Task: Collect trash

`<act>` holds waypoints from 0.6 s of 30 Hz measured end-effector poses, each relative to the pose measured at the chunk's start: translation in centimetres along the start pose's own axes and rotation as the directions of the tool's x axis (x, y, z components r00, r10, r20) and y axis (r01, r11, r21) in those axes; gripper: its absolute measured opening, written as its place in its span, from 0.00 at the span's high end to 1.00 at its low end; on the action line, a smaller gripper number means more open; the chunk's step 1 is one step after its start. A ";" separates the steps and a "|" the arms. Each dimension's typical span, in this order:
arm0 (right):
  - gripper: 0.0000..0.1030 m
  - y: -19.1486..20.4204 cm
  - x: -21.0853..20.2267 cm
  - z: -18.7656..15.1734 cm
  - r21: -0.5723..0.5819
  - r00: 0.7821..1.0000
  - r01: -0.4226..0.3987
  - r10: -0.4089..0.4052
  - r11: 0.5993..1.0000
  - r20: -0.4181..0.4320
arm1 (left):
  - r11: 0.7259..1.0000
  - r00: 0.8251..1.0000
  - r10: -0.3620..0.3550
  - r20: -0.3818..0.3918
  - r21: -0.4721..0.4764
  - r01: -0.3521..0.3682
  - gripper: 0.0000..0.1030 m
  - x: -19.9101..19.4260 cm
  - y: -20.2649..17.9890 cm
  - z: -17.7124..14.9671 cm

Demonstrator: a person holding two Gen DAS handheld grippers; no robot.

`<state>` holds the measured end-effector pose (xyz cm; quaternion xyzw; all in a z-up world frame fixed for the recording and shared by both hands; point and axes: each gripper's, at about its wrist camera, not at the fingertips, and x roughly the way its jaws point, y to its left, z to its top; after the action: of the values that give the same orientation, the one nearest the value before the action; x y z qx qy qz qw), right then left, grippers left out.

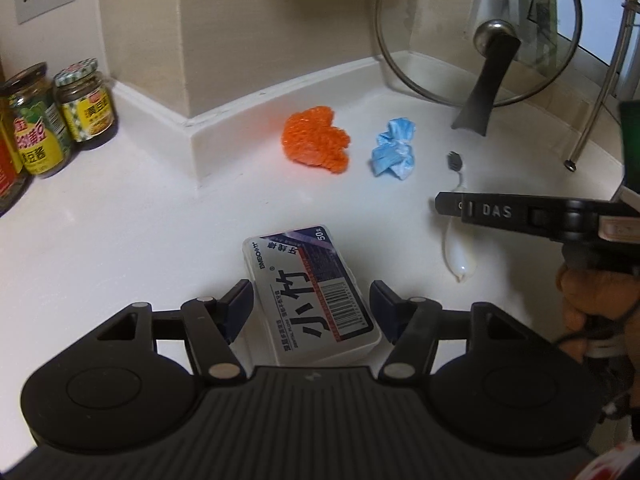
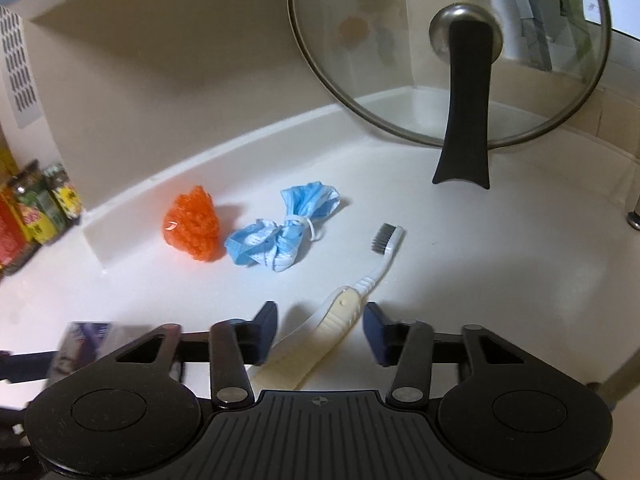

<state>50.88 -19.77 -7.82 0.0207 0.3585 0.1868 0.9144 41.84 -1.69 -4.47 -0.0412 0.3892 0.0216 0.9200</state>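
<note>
On the white desk (image 1: 120,216) lie four loose things. A flat white plastic box of dental floss picks (image 1: 310,292), with a blue, red and black label and a barcode, sits between the pads of the left tongs (image 1: 311,308); the left pad is at its edge and the right pad stands clear, so these tongs are released. A white toothbrush with dark bristles and a cream grip (image 2: 356,292) lies slantwise, its handle between the pads of the right tongs (image 2: 320,330), which stand apart from it, not clenched. Farther back, near the wall, a crumpled orange net ball (image 2: 194,228) rests just beside a scrunched pale-blue face mask tied with its white loop (image 2: 280,236). A glass pan lid with a black handle (image 2: 464,120) leans upright in the corner.
</note>
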 end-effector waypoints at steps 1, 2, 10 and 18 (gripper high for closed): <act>0.58 0.2 0.3 0.1 -0.011 1.000 0.014 -0.014 1.000 -0.003 | 1.000 1.000 0.001 0.003 -0.005 -0.001 0.41 -0.1 0.1 0.0; 0.60 0.4 0.5 0.1 -0.024 1.000 0.030 -0.030 0.999 -0.001 | 1.000 1.000 0.002 0.007 -0.007 -0.002 0.41 -0.1 0.2 0.0; 0.80 0.5 0.6 0.1 -0.071 0.997 0.071 -0.071 0.995 -0.003 | 1.000 1.000 0.027 0.016 0.014 -0.027 0.41 0.2 -0.2 0.2; 0.80 -0.1 -1.3 -1.0 -0.029 0.999 0.045 -0.045 0.999 0.008 | 0.999 0.999 0.041 0.020 0.030 -0.042 0.42 0.9 -0.4 0.4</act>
<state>49.36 -20.39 -7.67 -0.0002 0.3526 0.1713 0.9200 42.78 -2.06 -4.82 -0.0189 0.3812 0.0352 0.9236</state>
